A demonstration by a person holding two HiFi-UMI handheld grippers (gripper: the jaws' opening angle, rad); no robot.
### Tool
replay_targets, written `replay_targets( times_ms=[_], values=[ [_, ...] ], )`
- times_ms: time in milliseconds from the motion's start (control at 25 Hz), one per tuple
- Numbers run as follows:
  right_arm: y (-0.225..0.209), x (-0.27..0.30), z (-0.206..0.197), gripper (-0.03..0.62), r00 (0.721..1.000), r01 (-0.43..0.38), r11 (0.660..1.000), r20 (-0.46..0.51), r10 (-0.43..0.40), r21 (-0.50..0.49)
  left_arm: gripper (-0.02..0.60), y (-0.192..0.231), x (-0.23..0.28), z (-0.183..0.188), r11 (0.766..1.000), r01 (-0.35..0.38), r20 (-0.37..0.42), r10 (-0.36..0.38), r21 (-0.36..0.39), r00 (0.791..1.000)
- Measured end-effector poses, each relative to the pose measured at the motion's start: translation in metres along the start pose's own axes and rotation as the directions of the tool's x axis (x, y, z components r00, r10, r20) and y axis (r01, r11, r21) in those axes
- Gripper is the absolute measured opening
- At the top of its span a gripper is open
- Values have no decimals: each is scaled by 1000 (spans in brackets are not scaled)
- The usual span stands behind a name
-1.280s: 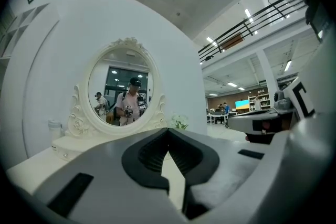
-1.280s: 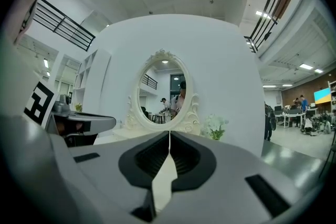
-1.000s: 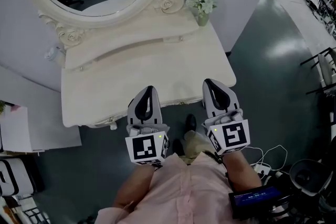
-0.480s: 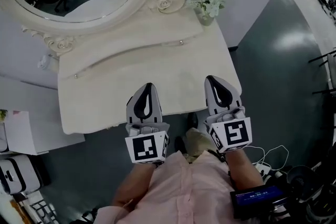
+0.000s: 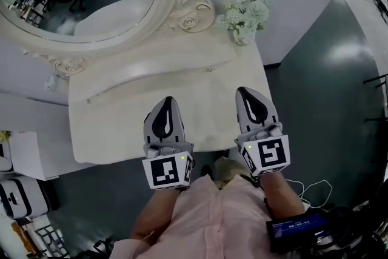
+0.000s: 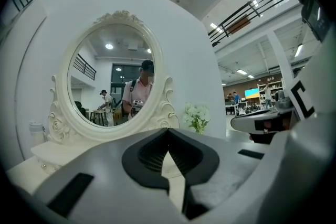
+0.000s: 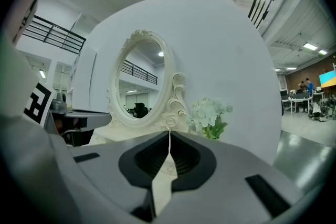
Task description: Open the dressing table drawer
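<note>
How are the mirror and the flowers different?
The mirror is big and oval; the flowers are a small bunch. The mirror stands at the dressing table's back left, the flowers at its back right corner. Both sit on that table.

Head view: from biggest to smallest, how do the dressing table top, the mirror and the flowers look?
Largest, the dressing table top.
Next, the mirror, though the picture's edge cuts it off, so that is unsure.
Smallest by far, the flowers.
</note>
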State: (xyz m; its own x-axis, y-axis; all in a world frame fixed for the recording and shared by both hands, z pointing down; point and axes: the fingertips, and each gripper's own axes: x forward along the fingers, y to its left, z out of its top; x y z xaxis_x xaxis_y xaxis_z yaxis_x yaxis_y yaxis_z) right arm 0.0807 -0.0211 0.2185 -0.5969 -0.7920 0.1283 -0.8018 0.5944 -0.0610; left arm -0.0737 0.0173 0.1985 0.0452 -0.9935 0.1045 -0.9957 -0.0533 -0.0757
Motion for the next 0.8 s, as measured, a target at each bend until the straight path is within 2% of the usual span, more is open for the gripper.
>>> replay_targets(
  times_ms=[240,480,800],
  values=[
    [-21,18,5,18,1000,-25,1000,9,25,-1,21,-3,15,5,999,-41,2,41,20,999],
    [-22,32,10,18,999,-53,999,11,53,-3,21,-1,24,8,998,-57,-3,57,24,998],
    [-20,59,-12,20,998,-51,998,-30,52,28,21,15,38,-3,998,-55,-22,56,23,998]
  ],
)
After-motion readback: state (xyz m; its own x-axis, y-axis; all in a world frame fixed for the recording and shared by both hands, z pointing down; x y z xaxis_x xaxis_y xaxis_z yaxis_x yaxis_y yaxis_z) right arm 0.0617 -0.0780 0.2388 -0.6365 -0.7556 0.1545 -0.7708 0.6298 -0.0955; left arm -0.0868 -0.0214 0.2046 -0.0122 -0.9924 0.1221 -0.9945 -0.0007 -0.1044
